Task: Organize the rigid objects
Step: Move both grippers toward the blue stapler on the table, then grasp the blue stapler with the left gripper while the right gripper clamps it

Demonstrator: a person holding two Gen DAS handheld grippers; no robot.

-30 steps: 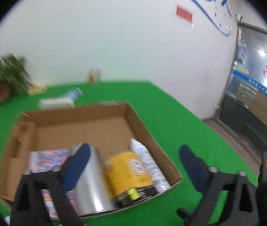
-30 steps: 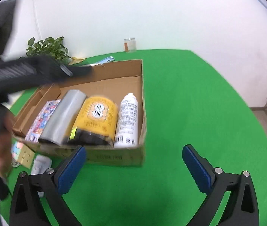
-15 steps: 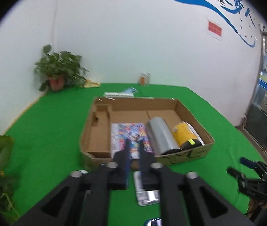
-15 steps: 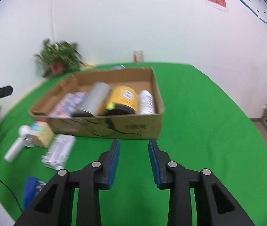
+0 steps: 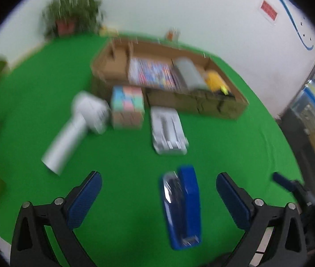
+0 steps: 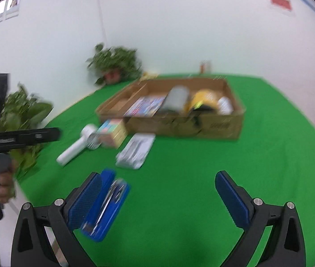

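A green table fills most of both views. On it, in the upper middle of each frame, sits a cardboard box holding a colourful flat pack, a grey cylinder, a yellow can and, in the right view, a white bottle. Just in front of the box lie a white handheld fan, a pastel box and a white blister pack. Lower in frame, a blue stapler lies between the jaws of the left gripper, which are opening wide without touching it. The right gripper is also opening, with only bare cloth between its jaws.
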